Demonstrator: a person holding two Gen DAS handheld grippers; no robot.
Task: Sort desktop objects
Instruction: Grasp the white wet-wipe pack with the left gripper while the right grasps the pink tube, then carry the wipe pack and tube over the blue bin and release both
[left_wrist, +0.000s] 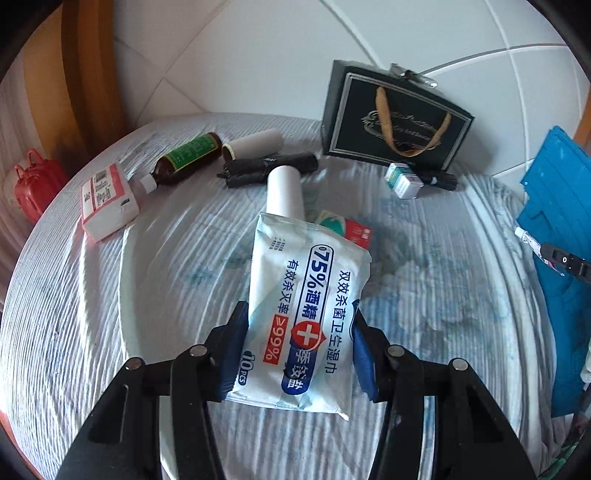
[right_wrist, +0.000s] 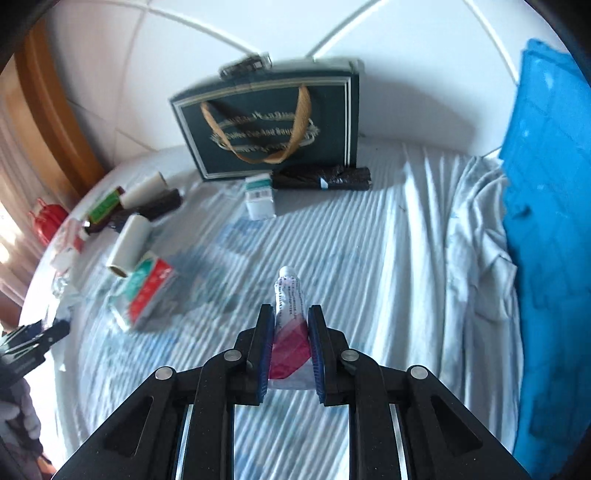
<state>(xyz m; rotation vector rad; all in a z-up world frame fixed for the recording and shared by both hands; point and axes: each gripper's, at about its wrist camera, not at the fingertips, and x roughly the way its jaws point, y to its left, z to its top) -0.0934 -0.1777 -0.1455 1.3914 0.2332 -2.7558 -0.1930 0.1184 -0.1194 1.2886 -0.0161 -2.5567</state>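
Both grippers loaded – wet-wipe pack left, tube right.

Left gripper is clamped across the width of the wet-wipe pack; pack's long axis runs straight out along the fingers, far end over the white roll. Right gripper is pinched nearly closed on the flat tail of a red-and-white tube, cap pointing fwd, above the striped cloth. Blue crate sits to the right – right hand's nearer, I'd say; dark gift bag is dead ahead.

White-blue wipes pack gripped, red-white tube gripped upright
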